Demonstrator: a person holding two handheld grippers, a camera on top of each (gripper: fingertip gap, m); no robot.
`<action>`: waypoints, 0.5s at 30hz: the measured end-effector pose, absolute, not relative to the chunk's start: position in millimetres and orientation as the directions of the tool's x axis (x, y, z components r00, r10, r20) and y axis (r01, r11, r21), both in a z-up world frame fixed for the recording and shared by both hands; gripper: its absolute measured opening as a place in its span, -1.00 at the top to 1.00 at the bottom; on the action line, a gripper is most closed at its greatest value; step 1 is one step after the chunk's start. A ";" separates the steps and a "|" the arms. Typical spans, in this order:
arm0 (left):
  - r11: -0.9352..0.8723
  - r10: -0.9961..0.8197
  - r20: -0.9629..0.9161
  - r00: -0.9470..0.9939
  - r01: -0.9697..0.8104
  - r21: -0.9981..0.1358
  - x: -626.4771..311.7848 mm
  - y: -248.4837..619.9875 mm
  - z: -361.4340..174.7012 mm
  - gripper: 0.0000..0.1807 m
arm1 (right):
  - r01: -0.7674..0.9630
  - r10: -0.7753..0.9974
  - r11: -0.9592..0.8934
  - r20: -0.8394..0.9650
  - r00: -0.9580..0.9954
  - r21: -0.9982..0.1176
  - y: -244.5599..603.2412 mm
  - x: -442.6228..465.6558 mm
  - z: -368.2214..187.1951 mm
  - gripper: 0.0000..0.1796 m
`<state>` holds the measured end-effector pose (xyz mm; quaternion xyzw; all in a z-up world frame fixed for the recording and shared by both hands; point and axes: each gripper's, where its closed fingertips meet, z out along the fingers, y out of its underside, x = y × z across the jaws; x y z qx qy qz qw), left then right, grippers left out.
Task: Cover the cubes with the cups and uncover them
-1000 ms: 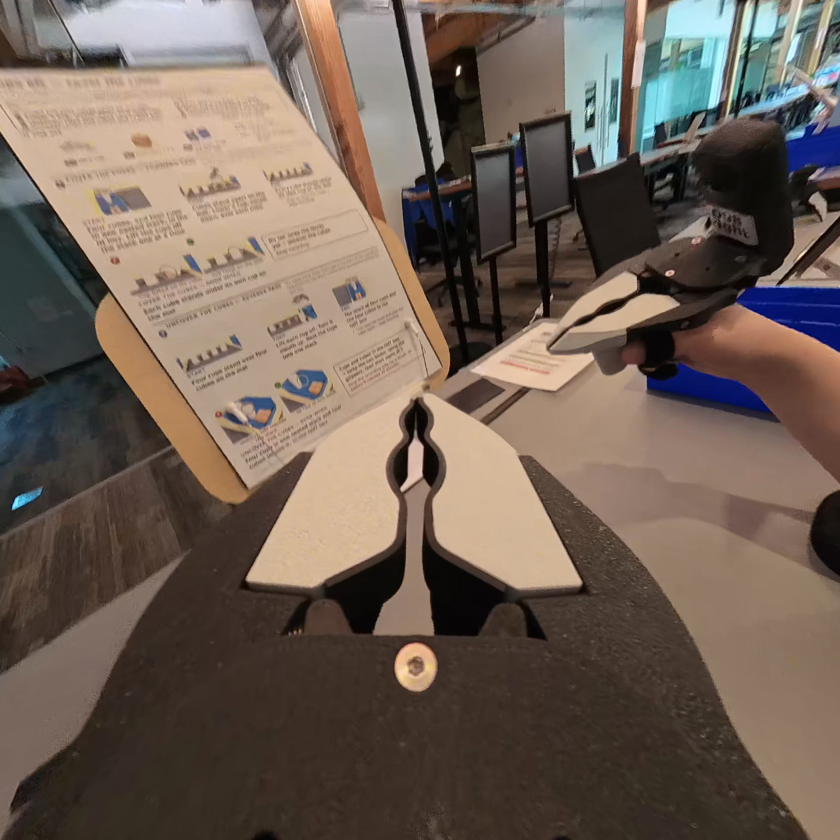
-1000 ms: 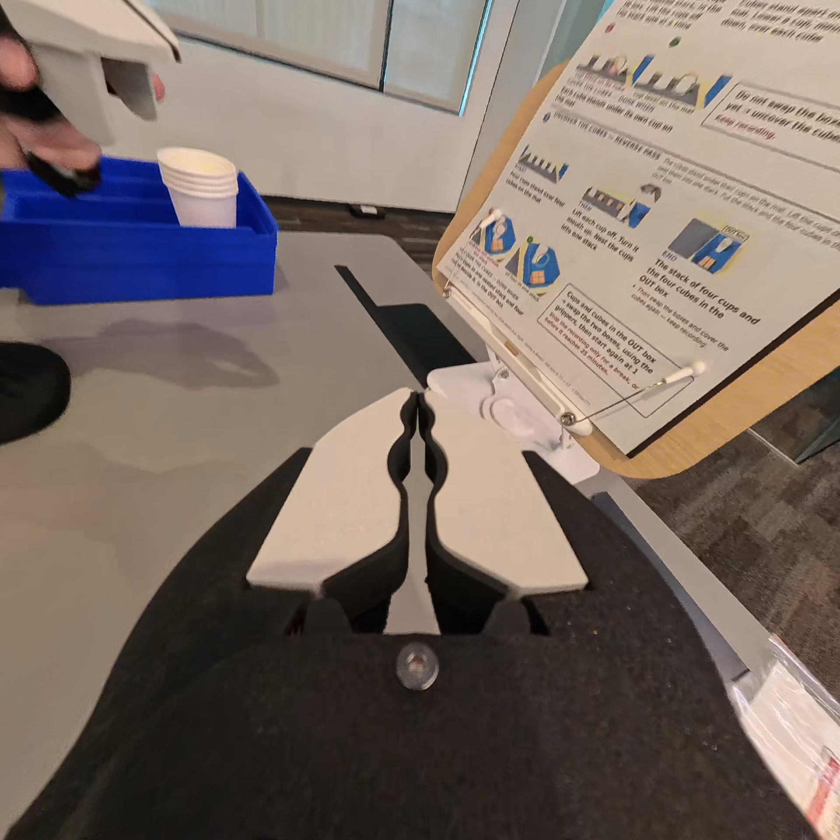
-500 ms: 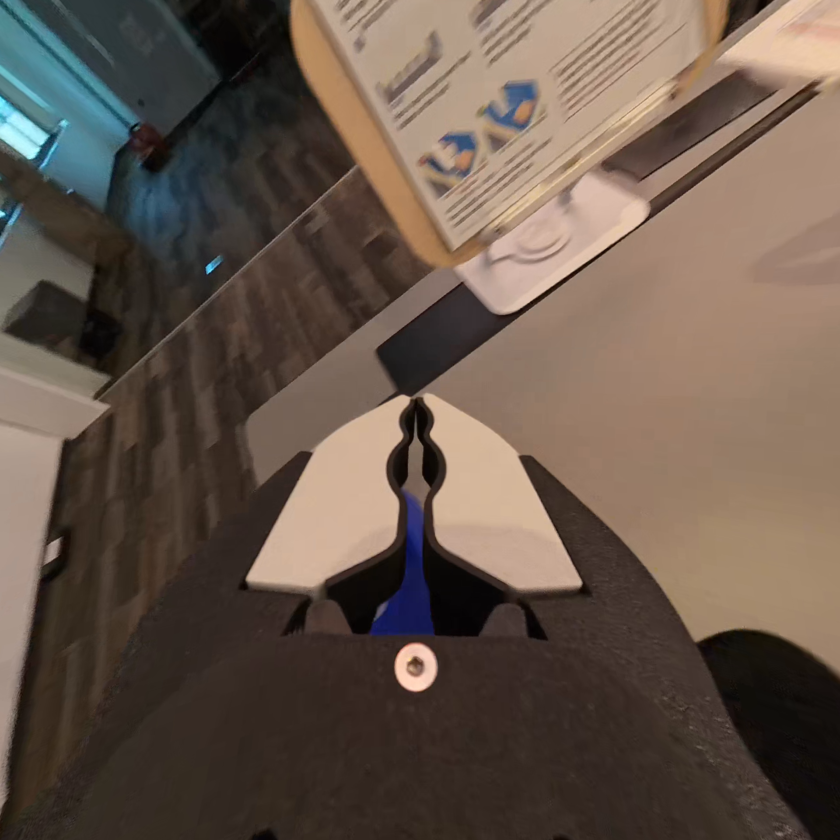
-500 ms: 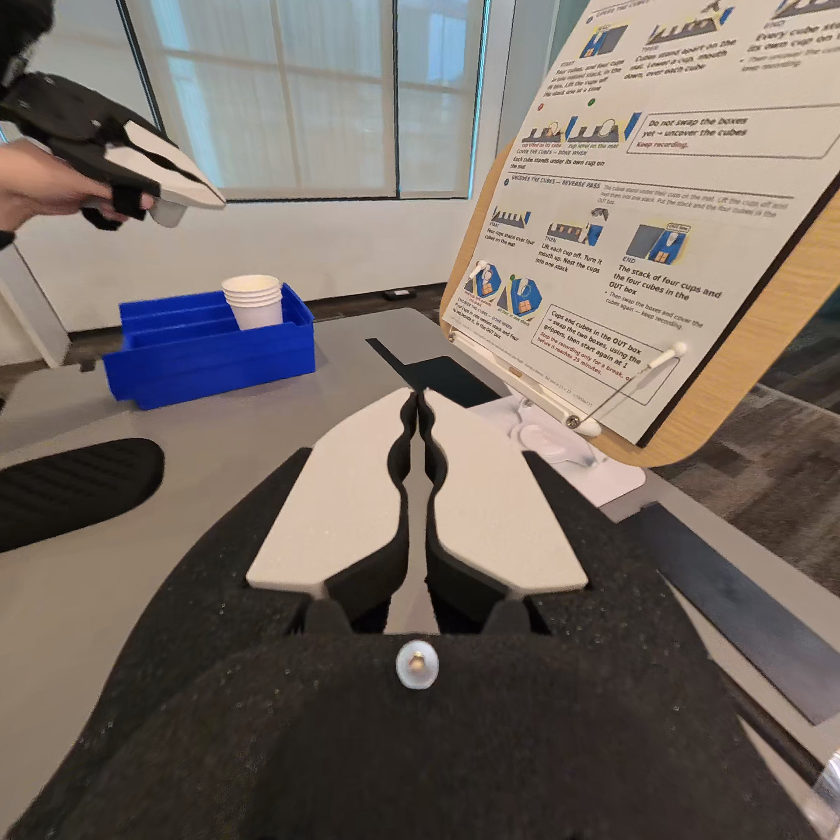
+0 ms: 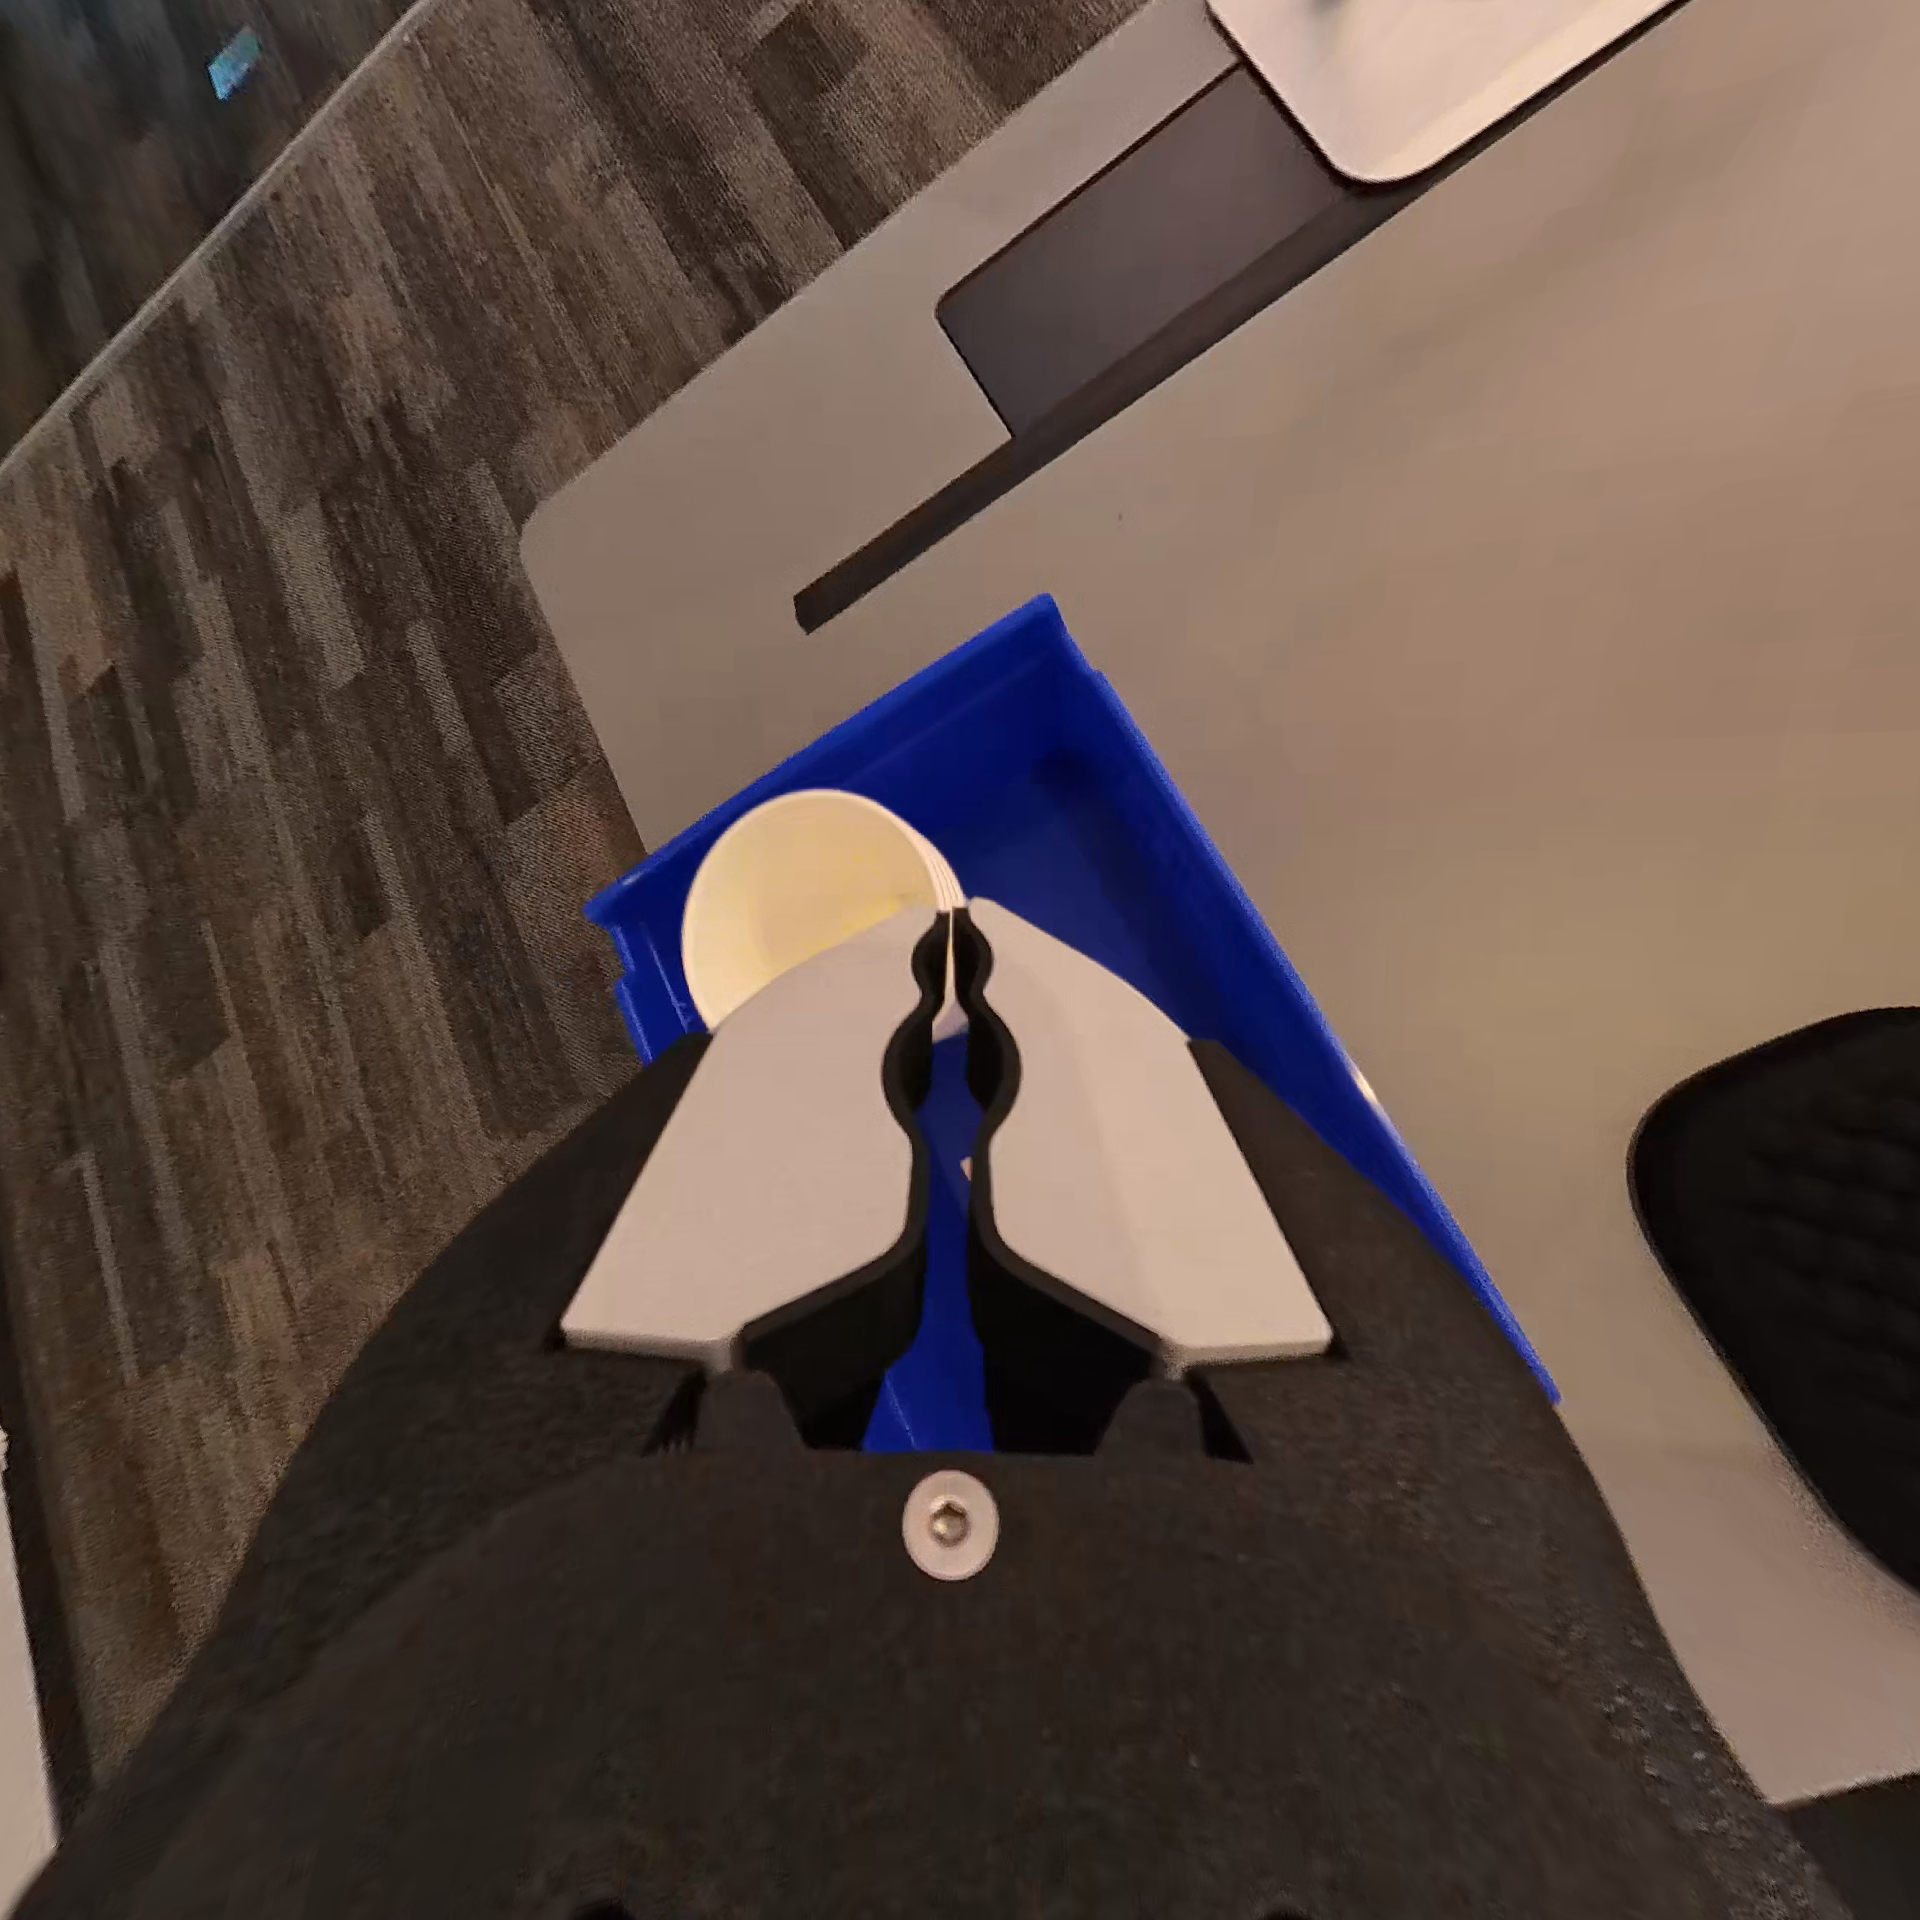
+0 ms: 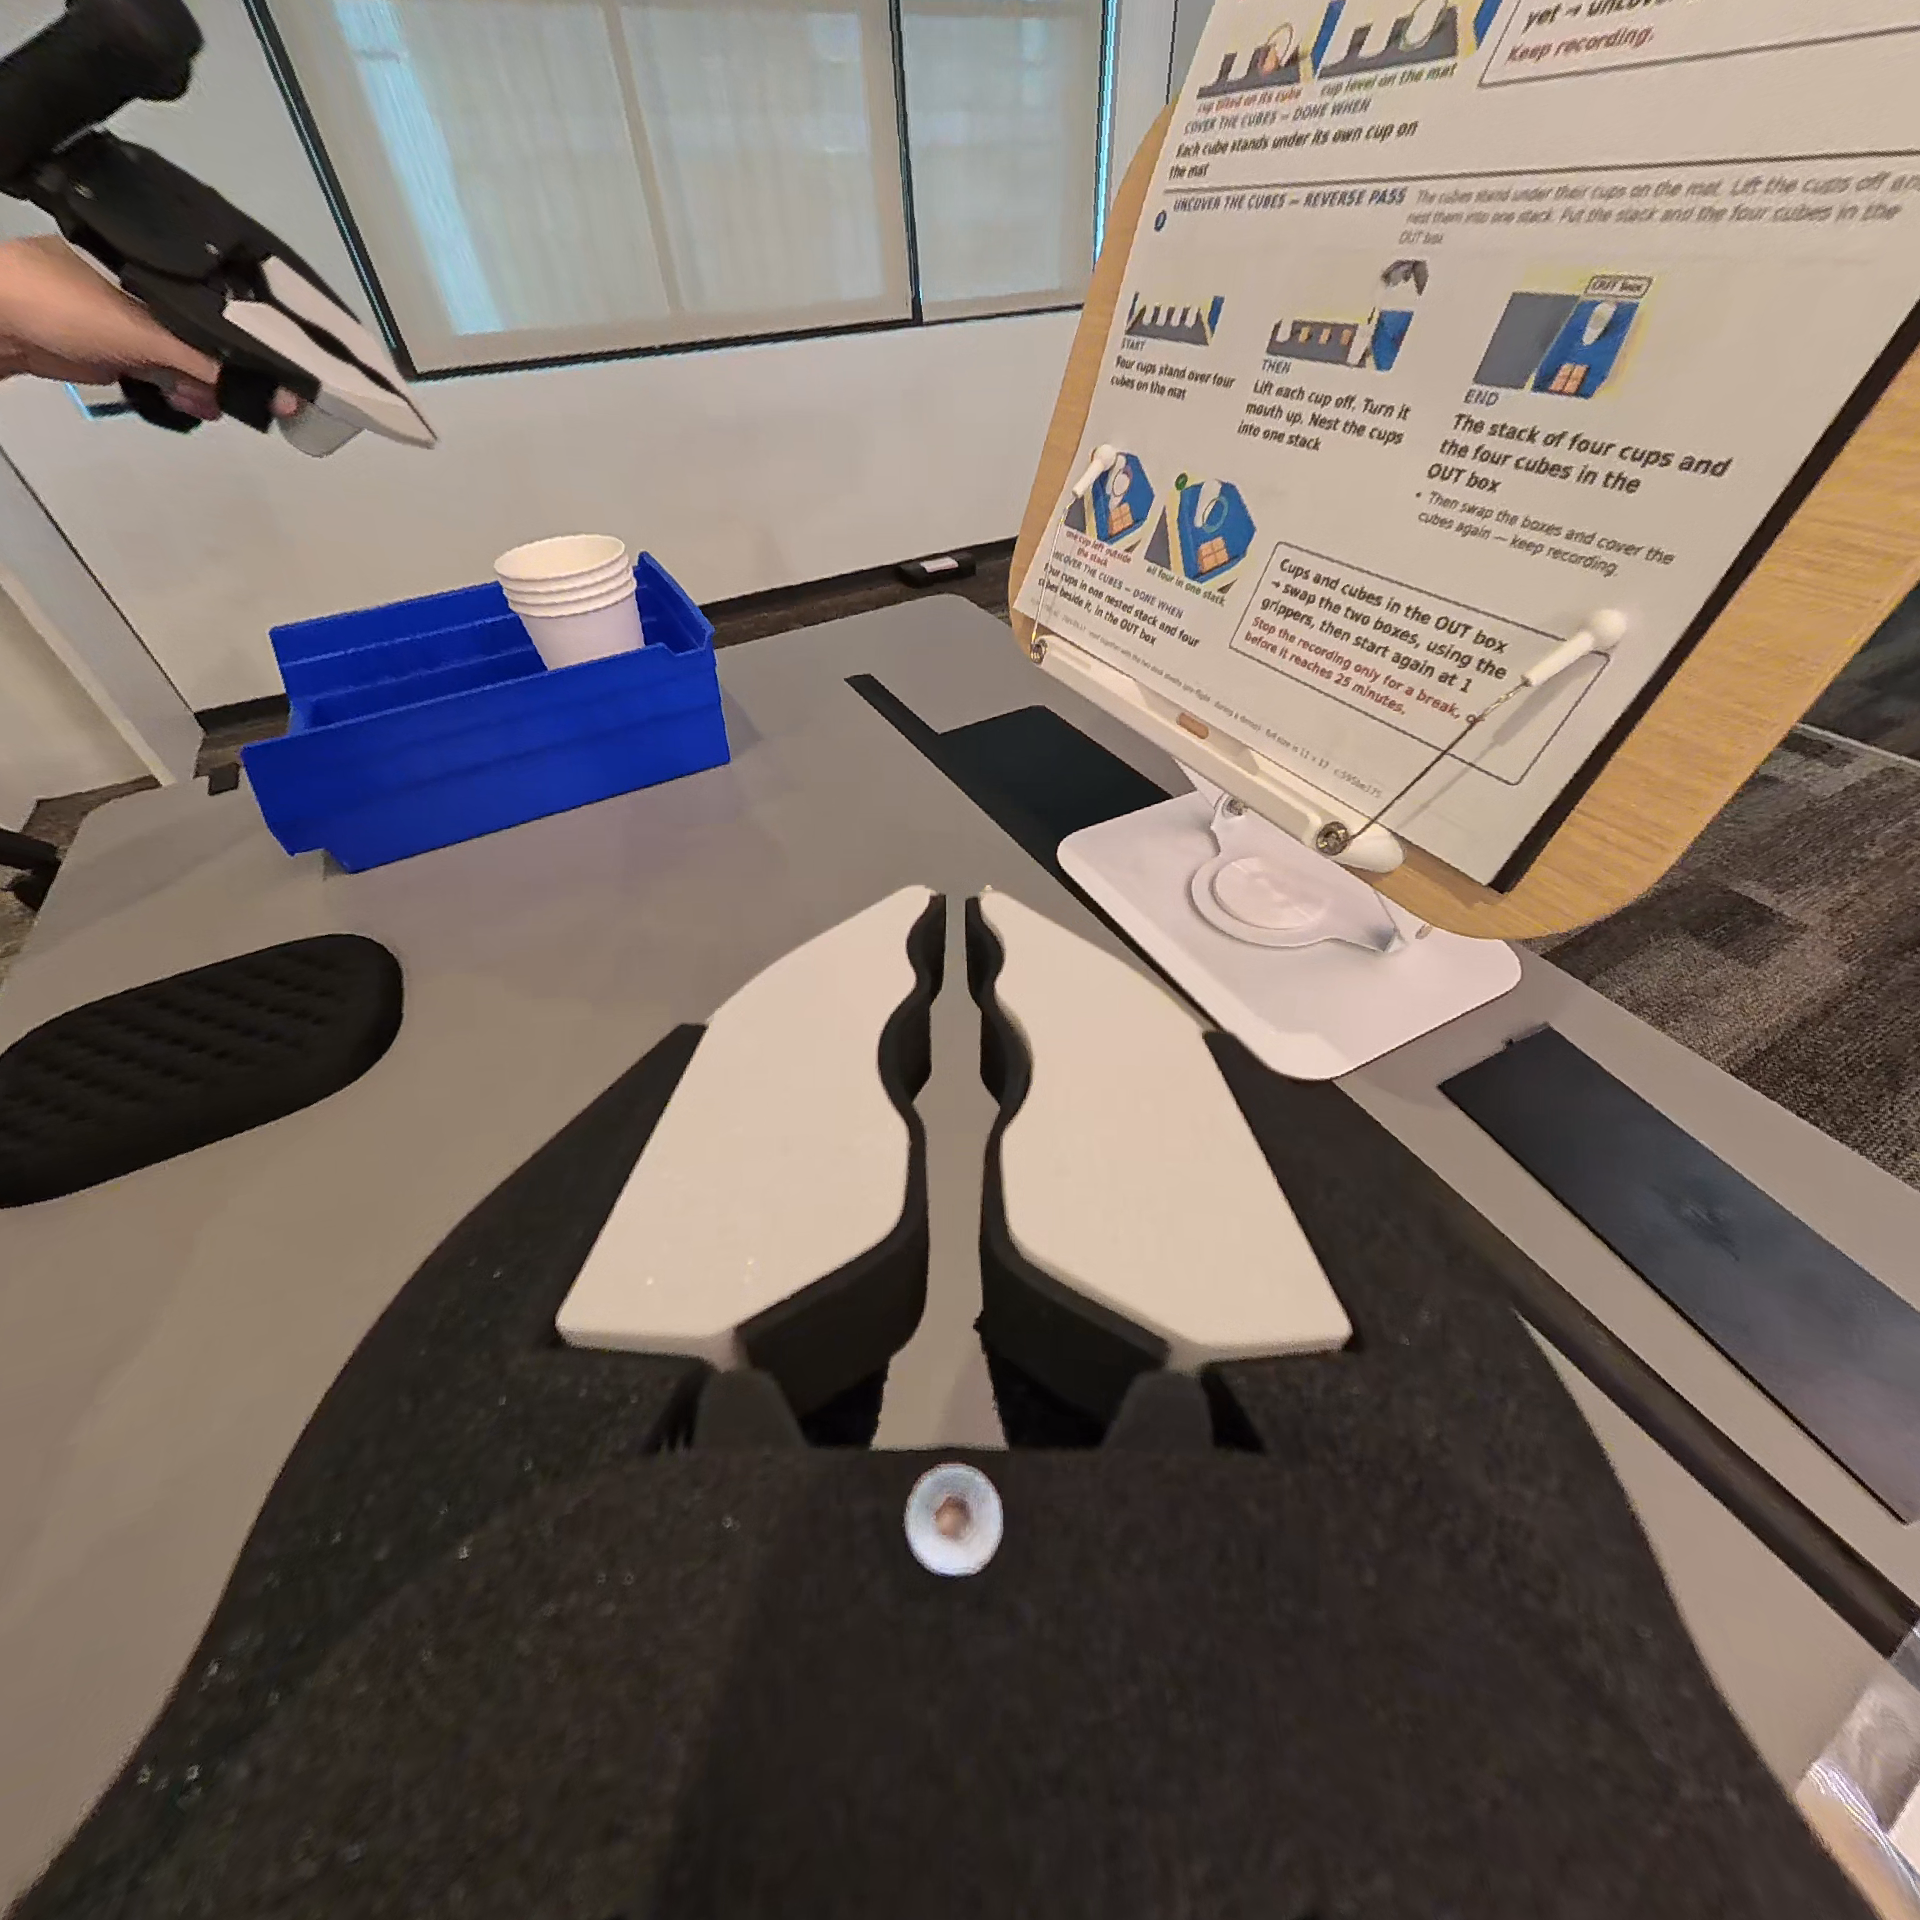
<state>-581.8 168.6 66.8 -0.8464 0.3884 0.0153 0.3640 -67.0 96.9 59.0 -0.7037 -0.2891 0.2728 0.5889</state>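
The left gripper is held in the air above the blue bin, tilted downward, and its jaws are pressed together with nothing between them. From its own camera, the nested stack of white paper cups is seen mouth up at the near end of that bin, partly hidden behind the left finger. In the right wrist view the same gripper is seen high at the upper left, gripped by a hand, well above the cup stack, which stands upright in the far corner of the bin. No cubes can be made out; the bin's interior is mostly hidden by its wall and by the fingers.

The right gripper is held low over the grey table, its jaws nearly touching, only a thin slit being left, and nothing is pinched. A black textured pad is seen on the table to its left, between it and the bin. An instruction sheet on a wooden board is propped on a white stand at the right, beside a dark strip set into the tabletop. Patterned carpet is seen past the table edge.
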 end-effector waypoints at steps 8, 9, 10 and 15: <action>-0.531 -0.656 -0.263 0.708 -0.680 -0.505 -611.8 135.8 25.4 0.98 | 0.106 0.716 -0.153 -0.036 0.697 -0.983 99.7 -64.7 54.4 0.96; -0.554 -0.637 -0.262 0.725 -0.667 -0.498 -616.3 133.4 17.9 0.97 | 0.107 0.716 -0.155 -0.037 0.698 -0.982 99.7 -64.6 54.2 0.96; -0.591 -0.591 -0.270 0.760 -0.636 -0.496 -623.4 133.7 10.3 0.97 | 0.109 0.716 -0.157 -0.037 0.698 -0.981 99.7 -64.5 53.6 0.96; -0.792 -0.308 -0.123 0.943 -0.326 -0.517 -643.5 129.1 -36.1 0.96 | 0.121 0.714 -0.176 -0.042 0.698 -0.977 101.0 -64.7 48.6 0.95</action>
